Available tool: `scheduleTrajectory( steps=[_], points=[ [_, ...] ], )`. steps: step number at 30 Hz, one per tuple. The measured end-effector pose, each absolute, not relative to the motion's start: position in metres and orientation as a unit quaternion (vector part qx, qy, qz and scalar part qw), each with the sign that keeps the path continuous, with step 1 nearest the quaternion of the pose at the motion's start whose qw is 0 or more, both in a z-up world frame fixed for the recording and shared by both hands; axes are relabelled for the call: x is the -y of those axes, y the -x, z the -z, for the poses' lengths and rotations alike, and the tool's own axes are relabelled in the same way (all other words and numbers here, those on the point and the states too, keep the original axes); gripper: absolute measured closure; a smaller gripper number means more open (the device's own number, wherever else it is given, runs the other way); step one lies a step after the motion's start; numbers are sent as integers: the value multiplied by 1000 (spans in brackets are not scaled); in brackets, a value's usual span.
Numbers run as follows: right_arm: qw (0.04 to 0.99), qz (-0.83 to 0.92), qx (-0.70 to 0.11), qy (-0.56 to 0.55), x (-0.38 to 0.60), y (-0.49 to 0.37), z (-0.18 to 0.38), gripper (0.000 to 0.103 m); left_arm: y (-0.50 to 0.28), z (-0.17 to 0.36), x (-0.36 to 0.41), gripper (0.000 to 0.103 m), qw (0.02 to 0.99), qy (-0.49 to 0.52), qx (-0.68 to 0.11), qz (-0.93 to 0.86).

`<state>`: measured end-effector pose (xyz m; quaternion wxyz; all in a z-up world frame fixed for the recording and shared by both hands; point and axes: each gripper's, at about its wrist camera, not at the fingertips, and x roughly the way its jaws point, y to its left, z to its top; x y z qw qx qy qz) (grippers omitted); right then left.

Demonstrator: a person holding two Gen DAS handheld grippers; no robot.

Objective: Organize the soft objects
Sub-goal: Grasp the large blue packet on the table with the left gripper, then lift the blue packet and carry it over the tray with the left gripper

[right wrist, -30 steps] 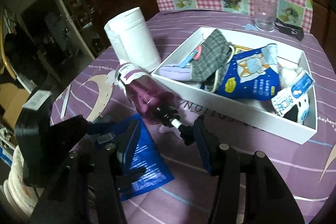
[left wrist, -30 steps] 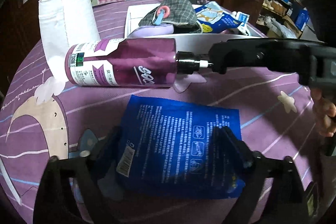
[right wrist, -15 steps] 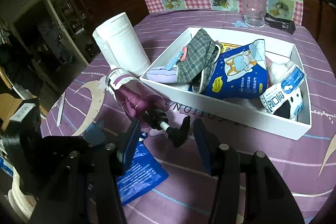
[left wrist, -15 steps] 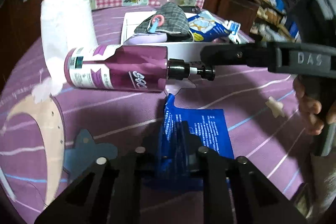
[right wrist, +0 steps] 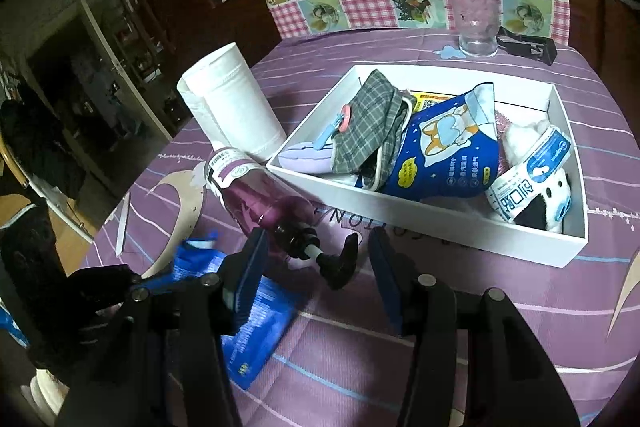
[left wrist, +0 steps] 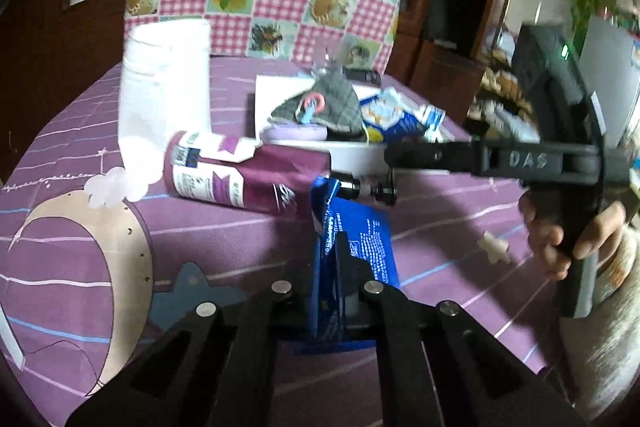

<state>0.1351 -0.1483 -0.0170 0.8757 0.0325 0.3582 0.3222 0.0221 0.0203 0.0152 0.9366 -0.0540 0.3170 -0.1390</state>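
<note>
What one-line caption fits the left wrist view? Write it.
Left tongs pinch blue packet; purple bottle lies beyond.

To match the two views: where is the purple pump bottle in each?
Left wrist: purple bottle lies on its side at centre, pump pointing right, beyond the blue pouch.
Right wrist: bottle left of centre, pump between the open fingers.
Shared landmark: white tray beside it.

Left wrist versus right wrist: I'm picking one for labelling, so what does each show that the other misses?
Only the left wrist view shows the hand holding the right gripper. Only the right wrist view shows inside the white tray, including the plush cow, and the glass. Both show the purple pump bottle, and the left gripper shut on the blue packet.
</note>
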Motion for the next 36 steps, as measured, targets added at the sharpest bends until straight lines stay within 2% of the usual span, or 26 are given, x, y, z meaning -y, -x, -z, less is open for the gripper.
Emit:
scheduleTrajectory(
  steps=[13, 23, 36],
  points=[
    [884, -319, -337, -62, 159, -136, 10, 49, -3, -37, -28, 99, 953, 85, -244, 160],
    [895, -310, -310, -76, 169, -135, 1, 49, -8, -68, -31, 99, 963, 95, -219, 121],
    [902, -301, -276, -138, 199, -143, -6, 49, -28, -109, 6, 98, 973, 73, -185, 115]
  ],
)
